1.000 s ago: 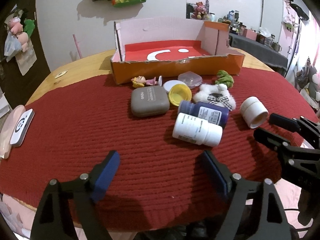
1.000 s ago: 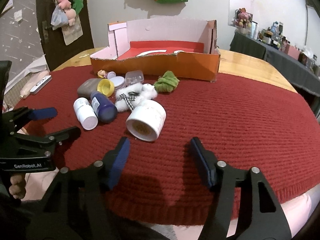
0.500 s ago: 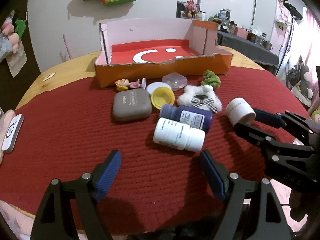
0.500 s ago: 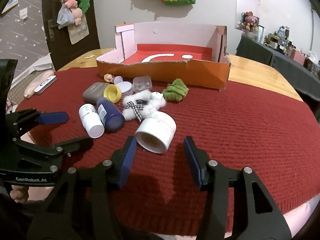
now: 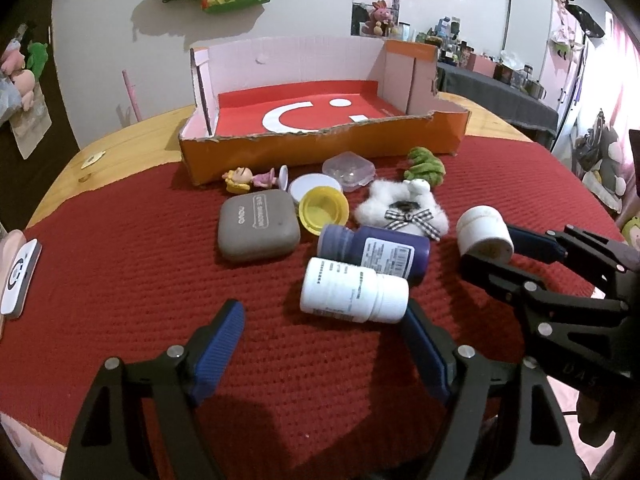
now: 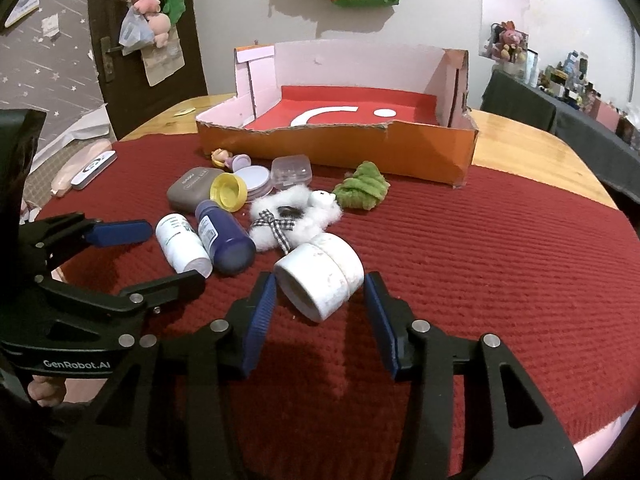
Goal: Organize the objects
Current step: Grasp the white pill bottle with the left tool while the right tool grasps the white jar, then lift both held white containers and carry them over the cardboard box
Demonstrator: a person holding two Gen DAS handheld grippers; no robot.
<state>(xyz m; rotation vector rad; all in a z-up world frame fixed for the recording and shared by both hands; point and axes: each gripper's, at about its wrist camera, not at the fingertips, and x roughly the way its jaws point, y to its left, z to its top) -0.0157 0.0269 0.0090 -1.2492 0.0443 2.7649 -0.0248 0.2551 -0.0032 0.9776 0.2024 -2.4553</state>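
A pile of small objects lies on the red mat (image 5: 120,272) in front of an open orange box (image 5: 320,148). A white jar (image 6: 320,280) lies on its side between the open fingers of my right gripper (image 6: 320,312), which do not press it; the jar also shows in the left wrist view (image 5: 484,232). A white pill bottle (image 5: 352,296) lies just ahead of my open, empty left gripper (image 5: 324,344). Behind it are a dark blue bottle (image 5: 376,248), a grey case (image 5: 258,226), a yellow cap (image 5: 324,210) and a white fluffy toy (image 5: 400,210).
A green plush (image 5: 426,166), a clear plastic case (image 5: 348,166), a round white lid (image 5: 310,186) and a small doll (image 5: 248,178) lie near the box front. A white device (image 5: 18,276) sits at the mat's left edge. The box (image 6: 340,148) stands on a wooden table (image 6: 520,136).
Both grippers moved forward toward the pile. My right gripper narrowed and came around the white jar. My left gripper drew close to the white pill bottle.
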